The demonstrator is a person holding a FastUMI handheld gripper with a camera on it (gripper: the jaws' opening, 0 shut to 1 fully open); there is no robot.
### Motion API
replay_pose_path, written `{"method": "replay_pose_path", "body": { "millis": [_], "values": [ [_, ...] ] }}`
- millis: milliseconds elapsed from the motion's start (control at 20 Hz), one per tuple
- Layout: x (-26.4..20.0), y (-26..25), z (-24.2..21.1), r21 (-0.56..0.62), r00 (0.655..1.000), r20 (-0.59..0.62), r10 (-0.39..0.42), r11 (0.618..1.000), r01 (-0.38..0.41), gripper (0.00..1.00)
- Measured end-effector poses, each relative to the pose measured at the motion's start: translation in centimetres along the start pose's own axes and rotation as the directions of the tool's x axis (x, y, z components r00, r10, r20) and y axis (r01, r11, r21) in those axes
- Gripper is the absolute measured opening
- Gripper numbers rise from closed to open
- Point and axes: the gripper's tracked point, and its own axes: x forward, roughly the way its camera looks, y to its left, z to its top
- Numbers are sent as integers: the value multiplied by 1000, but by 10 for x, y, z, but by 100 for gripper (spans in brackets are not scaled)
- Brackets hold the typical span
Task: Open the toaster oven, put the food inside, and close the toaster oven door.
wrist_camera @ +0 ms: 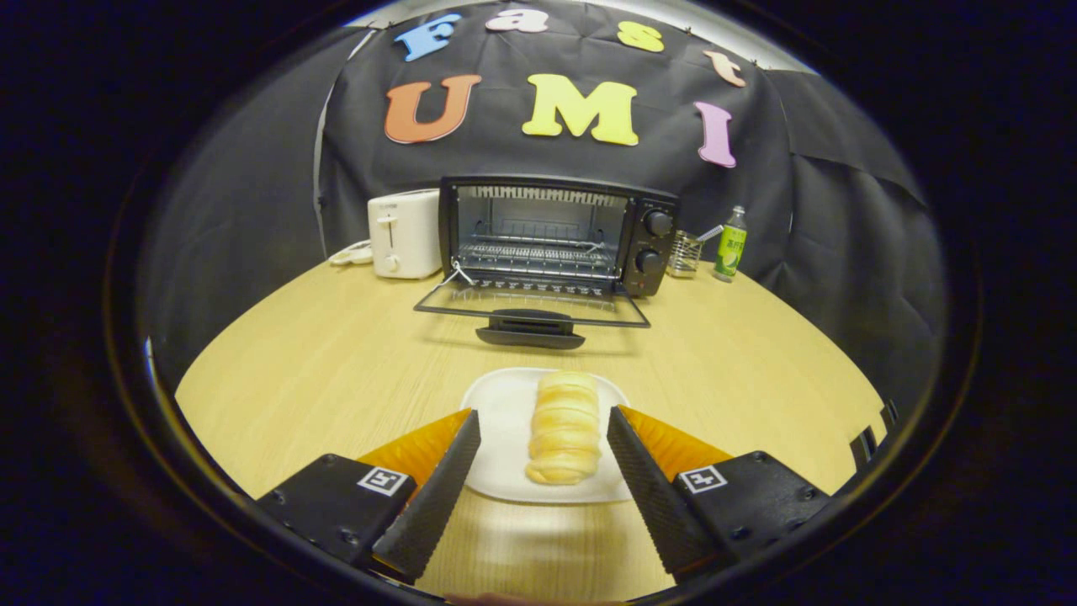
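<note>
On the wooden tabletop, at the far side against the booth wall, toaster oven standing with door already folded down flat, wire rack inside bare. Beside it, a white toaster on one side, a small wire holder and a green bottle on the other (none of these needed for the task).

Nearer, just ahead of the fingers, white plate with the bread roll lying lengthwise on it, pointing toward the oven.

Gripper spread wide, holding nothing, one finger on each side of the roll, both apart from it.

Probably very light and soft, this roll, with ridged, pale crust; easy to crush or dent if squeezed hard, likely not slippery. Best taken across the middle, on the two long sides, closing gently only until firm. Plate probably light too, may slide on the smooth wood if pushed by a finger.
</note>
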Motion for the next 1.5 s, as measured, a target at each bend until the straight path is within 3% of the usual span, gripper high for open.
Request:
{"method": "replay_pose_path", "body": {
  "millis": [250, 500, 650, 850, 1050, 1350, 1500],
  "values": [
    [11, -11, -8, 49, 1000, 8, -16, 999, 16, 100],
    [19, -2, -20, 84, 999, -42, 35, 996, -31, 100],
    [25, -12, -19, 75, 999, -41, -7, 997, 10, 100],
    [26, -13, -20, 99, 998, -65, 3, 995, 3, 99],
    [32, -16, -34, 115, 990, -140, -5, 993, 22, 88],
    [33, -16, -33, 131, 990, -139, 21, 991, -3, 71],
    [31, -15, -28, 139, 992, -118, 39, 990, -22, 69]
  ]
}}
